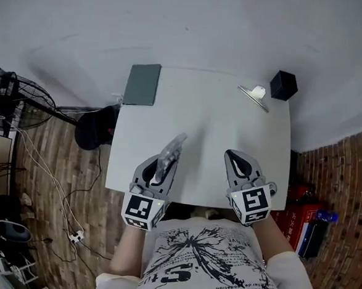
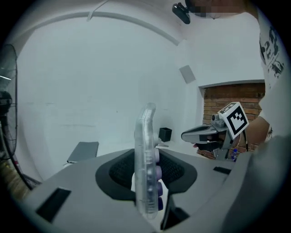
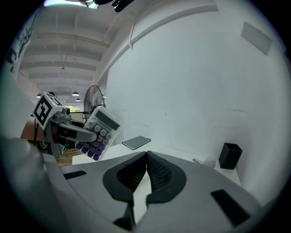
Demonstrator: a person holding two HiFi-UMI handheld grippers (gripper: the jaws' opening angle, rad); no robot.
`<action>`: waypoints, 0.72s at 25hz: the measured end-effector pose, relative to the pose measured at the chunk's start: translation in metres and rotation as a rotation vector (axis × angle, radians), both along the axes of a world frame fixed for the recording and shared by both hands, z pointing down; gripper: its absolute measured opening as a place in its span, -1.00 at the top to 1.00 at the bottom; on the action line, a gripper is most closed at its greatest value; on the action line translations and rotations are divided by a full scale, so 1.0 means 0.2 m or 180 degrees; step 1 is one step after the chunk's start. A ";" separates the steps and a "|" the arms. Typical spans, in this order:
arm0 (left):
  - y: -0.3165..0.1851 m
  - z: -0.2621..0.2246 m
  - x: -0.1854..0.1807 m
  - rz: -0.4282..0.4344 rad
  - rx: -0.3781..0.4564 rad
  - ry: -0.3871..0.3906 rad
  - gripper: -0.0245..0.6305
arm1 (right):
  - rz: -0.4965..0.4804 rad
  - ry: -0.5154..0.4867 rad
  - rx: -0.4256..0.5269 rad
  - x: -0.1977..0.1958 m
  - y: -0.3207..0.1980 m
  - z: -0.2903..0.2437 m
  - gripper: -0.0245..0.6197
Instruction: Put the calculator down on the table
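Observation:
A clear calculator (image 1: 173, 149) with purple keys stands on edge between the jaws of my left gripper (image 1: 162, 164), over the near left part of the white table (image 1: 207, 118). In the left gripper view the calculator (image 2: 146, 154) shows edge-on, and both pads press on it. The right gripper view has its keys and display facing the camera (image 3: 97, 132). My right gripper (image 1: 231, 155) hangs over the near right part of the table, shut with nothing in it, and its pads meet (image 3: 146, 157).
A dark notebook (image 1: 142, 84) lies at the far left corner of the table. At the far right stand a black box (image 1: 283, 85) and a small shiny object (image 1: 253, 95). On the floor are a fan (image 1: 11, 98) and cables to the left, and red boxes (image 1: 292, 218) to the right.

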State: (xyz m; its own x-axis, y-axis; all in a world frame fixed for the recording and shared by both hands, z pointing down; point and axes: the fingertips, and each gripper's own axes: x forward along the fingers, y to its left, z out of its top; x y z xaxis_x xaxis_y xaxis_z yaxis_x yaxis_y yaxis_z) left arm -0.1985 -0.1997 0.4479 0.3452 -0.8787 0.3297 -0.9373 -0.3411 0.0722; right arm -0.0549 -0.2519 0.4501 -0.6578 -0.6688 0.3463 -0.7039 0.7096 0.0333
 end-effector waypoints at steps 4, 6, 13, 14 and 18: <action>-0.15 0.17 0.02 0.0267 -0.0225 0.0115 0.49 | 0.0135 -0.0017 -0.0070 -0.03 -0.10 0.10 0.88; -0.21 0.25 0.03 0.0344 -0.0335 0.0220 0.49 | 0.0098 -0.0049 -0.0029 -0.06 -0.13 0.13 0.88; -0.29 0.54 0.09 0.0541 -0.0777 0.0373 0.49 | 0.0165 -0.0045 -0.0138 -0.09 -0.16 0.27 0.88; -0.30 0.58 0.09 0.0550 -0.0819 0.0371 0.49 | 0.0198 -0.0048 -0.0180 -0.09 -0.17 0.30 0.88; -0.31 0.68 0.12 0.0553 -0.1015 0.0554 0.49 | 0.0264 -0.0020 -0.0251 -0.07 -0.18 0.39 0.88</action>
